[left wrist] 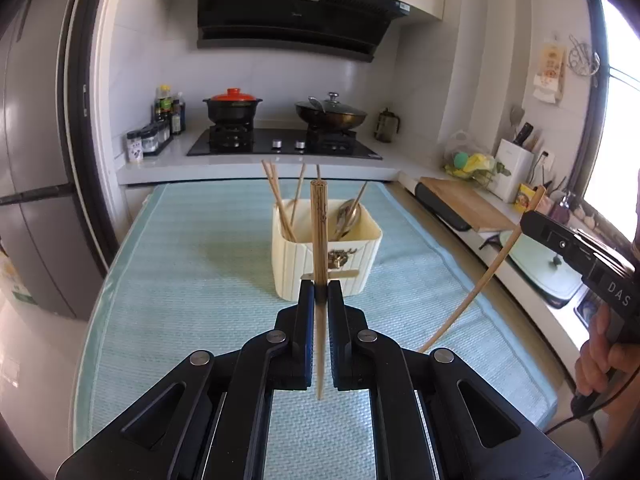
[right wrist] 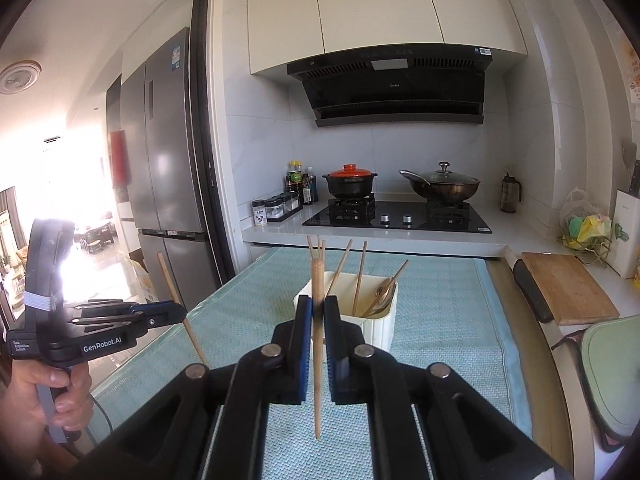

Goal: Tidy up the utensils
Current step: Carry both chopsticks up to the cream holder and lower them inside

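Observation:
My left gripper (left wrist: 320, 286) is shut on a wooden chopstick (left wrist: 319, 220) that stands nearly upright, above the teal mat (left wrist: 180, 264). Just beyond it sits a cream utensil holder (left wrist: 360, 256) with several chopsticks and a metal spoon (left wrist: 348, 212) inside. My right gripper (right wrist: 319, 308) is likewise shut on an upright chopstick (right wrist: 318, 276), in front of the same holder (right wrist: 380, 332). Each view shows the other gripper off to the side: the right one (left wrist: 528, 216) with its slanted chopstick (left wrist: 472, 296), the left one (right wrist: 180, 314) with its own chopstick (right wrist: 170, 284).
A stove (left wrist: 280, 144) with a red-lidded pot (left wrist: 232, 104) and a wok (left wrist: 332, 114) stands behind the table. On the counter to the right lie a wooden cutting board (right wrist: 568, 288) and a pale green lid (left wrist: 540, 260). A grey fridge (right wrist: 168, 140) stands at the left.

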A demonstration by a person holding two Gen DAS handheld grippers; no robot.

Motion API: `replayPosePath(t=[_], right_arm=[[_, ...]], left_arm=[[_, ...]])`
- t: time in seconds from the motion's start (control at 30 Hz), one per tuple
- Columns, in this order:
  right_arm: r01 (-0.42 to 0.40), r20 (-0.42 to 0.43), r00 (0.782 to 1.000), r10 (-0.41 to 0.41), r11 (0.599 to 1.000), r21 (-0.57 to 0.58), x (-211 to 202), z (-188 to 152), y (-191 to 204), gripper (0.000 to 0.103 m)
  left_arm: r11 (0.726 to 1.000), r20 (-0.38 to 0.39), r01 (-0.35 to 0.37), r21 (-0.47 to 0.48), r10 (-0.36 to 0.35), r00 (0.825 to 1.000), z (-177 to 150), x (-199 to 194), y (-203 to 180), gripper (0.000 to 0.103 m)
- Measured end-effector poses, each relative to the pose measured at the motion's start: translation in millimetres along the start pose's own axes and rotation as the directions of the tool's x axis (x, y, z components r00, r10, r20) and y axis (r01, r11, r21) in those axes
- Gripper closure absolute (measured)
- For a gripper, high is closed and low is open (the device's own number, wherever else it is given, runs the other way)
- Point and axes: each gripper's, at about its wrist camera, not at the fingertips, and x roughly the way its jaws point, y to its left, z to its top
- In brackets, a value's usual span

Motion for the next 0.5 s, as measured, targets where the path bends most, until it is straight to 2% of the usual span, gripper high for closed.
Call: replayPosePath(t=[0.33, 0.5], right_arm=[[0.000, -0.028, 1.000, 0.000, 1.000, 0.014, 1, -6, 0, 0.097], [0.005, -0.041, 0.999, -0.005, 1.000, 0.007, 3, -6, -1, 0.097]], left_arm=[[0.999, -0.001, -0.029, 0.016, 0.029, 1.000, -4, -1, 1, 0.099], [1.000, -0.012, 0.006, -0.031, -0.006, 1.000, 0, -2, 13, 0.099]])
